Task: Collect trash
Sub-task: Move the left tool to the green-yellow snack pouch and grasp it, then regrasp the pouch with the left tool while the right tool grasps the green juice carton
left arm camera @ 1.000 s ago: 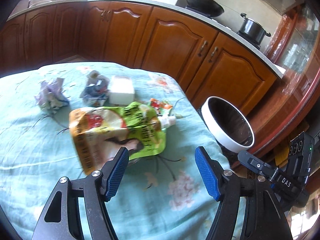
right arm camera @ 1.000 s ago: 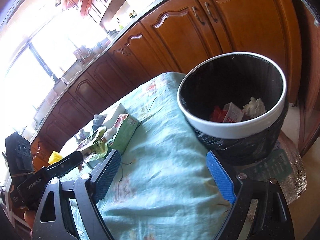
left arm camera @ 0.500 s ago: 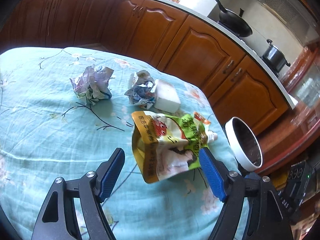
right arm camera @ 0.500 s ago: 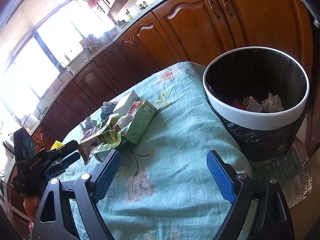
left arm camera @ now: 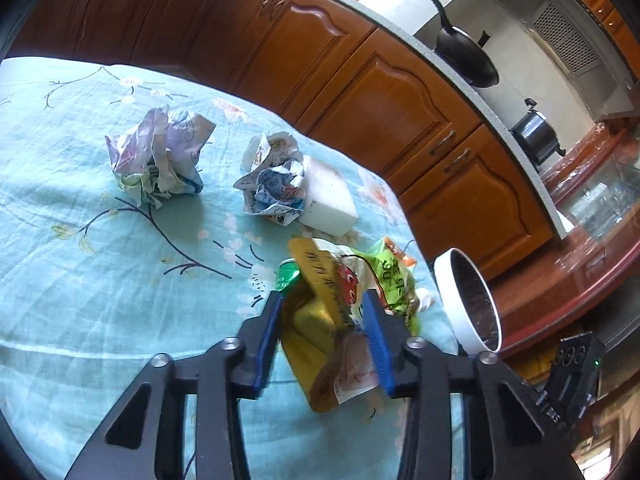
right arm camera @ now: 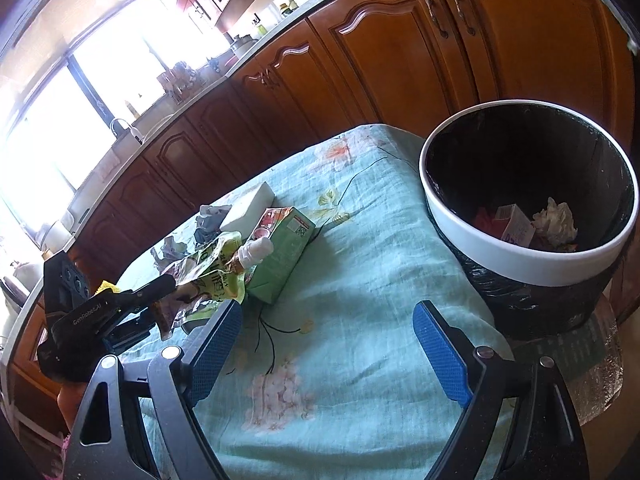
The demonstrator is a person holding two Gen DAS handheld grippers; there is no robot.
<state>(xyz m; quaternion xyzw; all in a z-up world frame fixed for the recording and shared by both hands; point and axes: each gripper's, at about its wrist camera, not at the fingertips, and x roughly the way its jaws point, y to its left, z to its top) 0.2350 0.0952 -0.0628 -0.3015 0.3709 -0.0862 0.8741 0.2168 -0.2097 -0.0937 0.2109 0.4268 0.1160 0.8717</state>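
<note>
My left gripper (left arm camera: 324, 312) is shut on a yellow-green spouted drink pouch (left arm camera: 332, 328), whose white cap points toward the bin. The pouch (right arm camera: 216, 272) and the left gripper (right arm camera: 160, 286) also show in the right wrist view. A green juice carton (right arm camera: 284, 252) lies beside it. Two crumpled paper balls (left arm camera: 158, 160) (left arm camera: 274, 180) and a white block (left arm camera: 328, 196) lie further back on the table. My right gripper (right arm camera: 328, 344) is open and empty above the tablecloth, left of the black-lined bin (right arm camera: 532, 256) with a white rim.
The table has a light teal flowered cloth (left arm camera: 100, 280). The bin (left arm camera: 470, 304) stands past the table's right end and holds some trash (right arm camera: 556, 220). Wooden kitchen cabinets (left arm camera: 360, 92) run behind, with a pan and a pot on the counter.
My left gripper has moved forward over the pouch and closed on it. The right gripper has drawn back a little and stays open.
</note>
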